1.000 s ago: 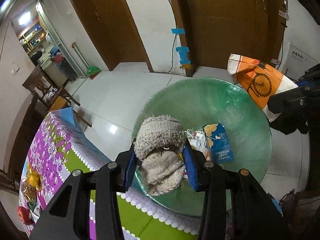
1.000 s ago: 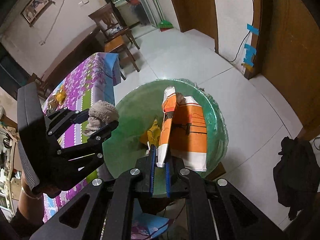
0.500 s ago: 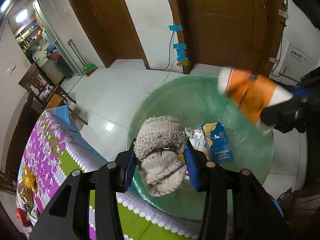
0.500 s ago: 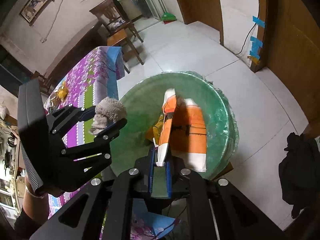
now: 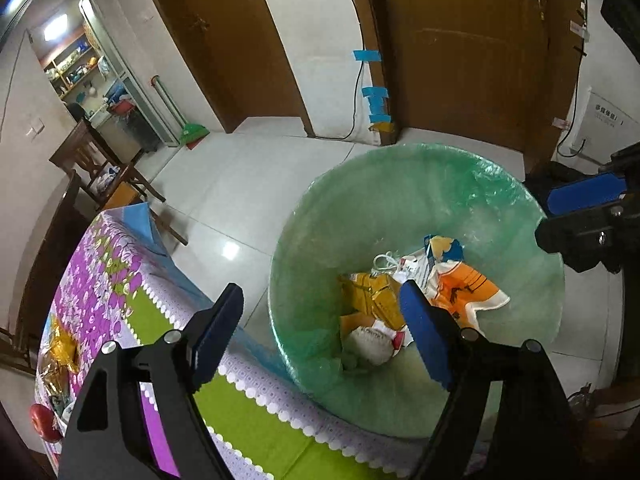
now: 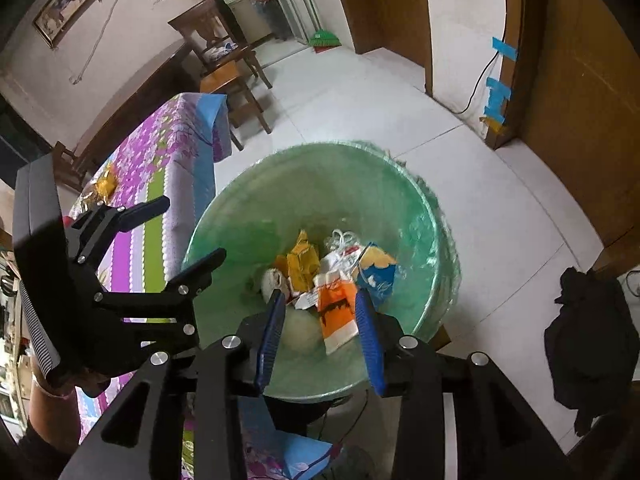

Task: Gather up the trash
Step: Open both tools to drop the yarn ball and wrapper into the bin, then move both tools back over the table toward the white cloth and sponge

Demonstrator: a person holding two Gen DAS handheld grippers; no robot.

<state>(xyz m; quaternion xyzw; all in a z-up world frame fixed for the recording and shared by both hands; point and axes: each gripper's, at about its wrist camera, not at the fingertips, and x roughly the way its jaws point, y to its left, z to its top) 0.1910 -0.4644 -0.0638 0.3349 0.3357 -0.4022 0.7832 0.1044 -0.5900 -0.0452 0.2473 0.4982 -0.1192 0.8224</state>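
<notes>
A bin with a green liner (image 5: 400,152) (image 6: 320,146) stands on the floor beside the table. Inside it lie a beige knitted cloth (image 5: 368,350) (image 6: 274,280), an orange and white bag (image 5: 460,292) (image 6: 336,314), a yellow packet (image 5: 372,300) and a blue packet (image 5: 440,246). My left gripper (image 5: 320,316) (image 6: 184,238) hangs over the bin's near rim, its jaws opening wide with nothing between them. Above the bin my right gripper (image 6: 320,316) (image 5: 580,200) is also opening its jaws. The orange bag lies loose below them.
A table with a purple and green flowered cloth (image 5: 120,280) (image 6: 168,152) borders the bin and carries a red apple (image 5: 42,422) and a gold wrapper (image 5: 60,356). A wooden chair (image 5: 100,168), a green broom (image 5: 192,132) and a black garment (image 6: 588,320) stand or lie on the tiled floor.
The left jaws spread apart and the knitted cloth fell into the bin. The right jaws parted and the orange bag dropped from them onto the other rubbish.
</notes>
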